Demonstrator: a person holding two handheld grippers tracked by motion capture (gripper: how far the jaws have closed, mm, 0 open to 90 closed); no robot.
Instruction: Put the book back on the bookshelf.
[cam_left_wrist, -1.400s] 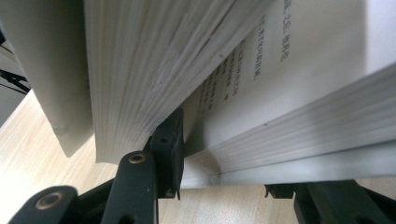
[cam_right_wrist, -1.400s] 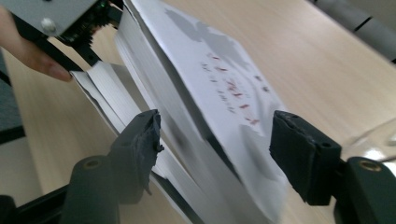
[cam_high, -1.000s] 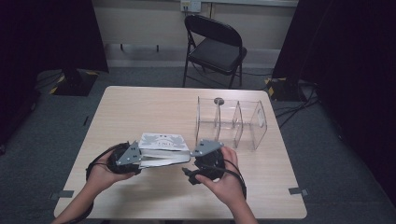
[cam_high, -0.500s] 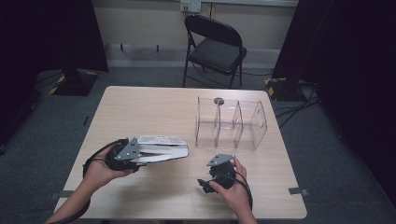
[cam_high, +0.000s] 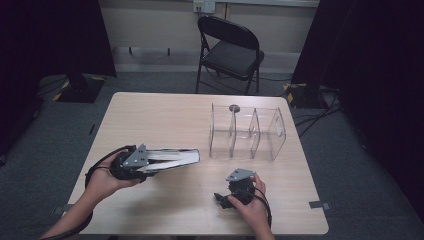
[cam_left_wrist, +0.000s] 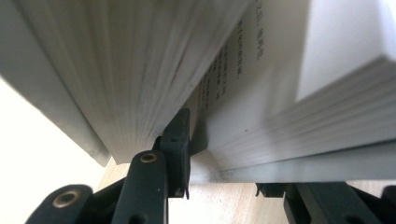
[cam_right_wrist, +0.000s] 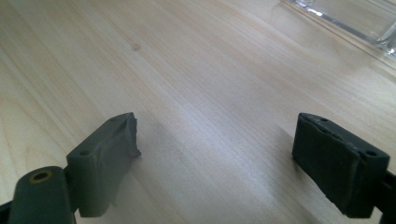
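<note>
A white book (cam_high: 172, 157) hangs level above the left half of the table (cam_high: 165, 115), held at one end by my left gripper (cam_high: 151, 163). In the left gripper view the book's pages (cam_left_wrist: 140, 70) fan out right in front of the camera. One black jaw is wedged in among the pages and the other lies under the cover; the left gripper (cam_left_wrist: 224, 163) has just been closing on the book. My right gripper (cam_high: 222, 197) rests low at the table's front right. In its own view the right gripper (cam_right_wrist: 215, 154) has just been opening, with only bare wood between its jaws.
A clear plastic organizer (cam_high: 247, 132) with upright dividers stands on the right half of the table, its edge showing in the right gripper view (cam_right_wrist: 345, 18). A black folding chair (cam_high: 230, 50) stands behind the table. Dark curtains flank both sides.
The right gripper has left the book's side, moving down to the front right of the table. The left gripper now holds the book alone, turned more edge-on.
</note>
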